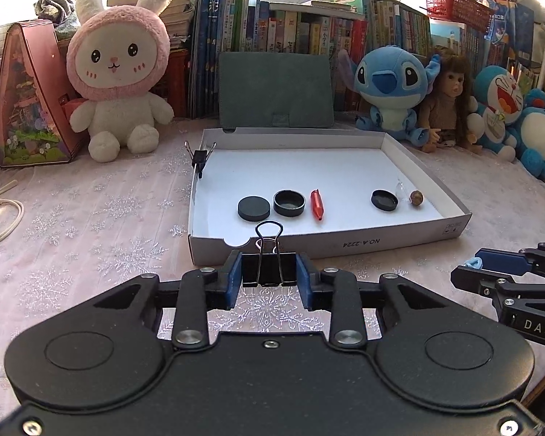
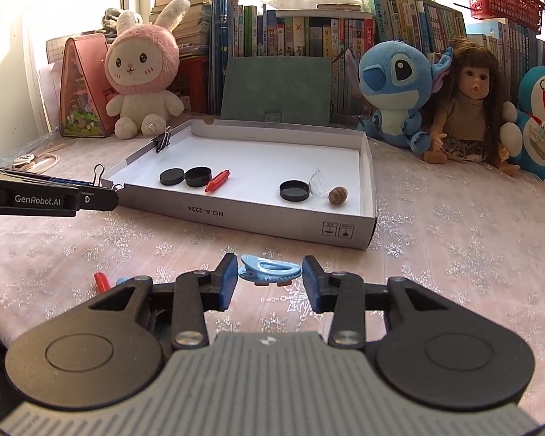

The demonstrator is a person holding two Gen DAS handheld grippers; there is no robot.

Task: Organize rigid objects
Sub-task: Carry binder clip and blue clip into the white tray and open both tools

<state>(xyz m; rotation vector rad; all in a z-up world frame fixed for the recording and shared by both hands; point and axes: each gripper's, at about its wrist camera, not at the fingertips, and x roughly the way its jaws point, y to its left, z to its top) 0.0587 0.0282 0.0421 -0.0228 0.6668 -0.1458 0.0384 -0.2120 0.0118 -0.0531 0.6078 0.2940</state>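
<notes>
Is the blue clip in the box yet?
Out. The blue clip lies on the tablecloth before the box, between the open right gripper fingers.

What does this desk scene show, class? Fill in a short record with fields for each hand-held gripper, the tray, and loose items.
left hand-held gripper: shut on black binder clip
right hand-held gripper: open around blue hair clip, not gripping
tray: holds three black caps, a red tube, a nut
tray rim: second binder clip attached
loose on tablecloth: red piece
</notes>
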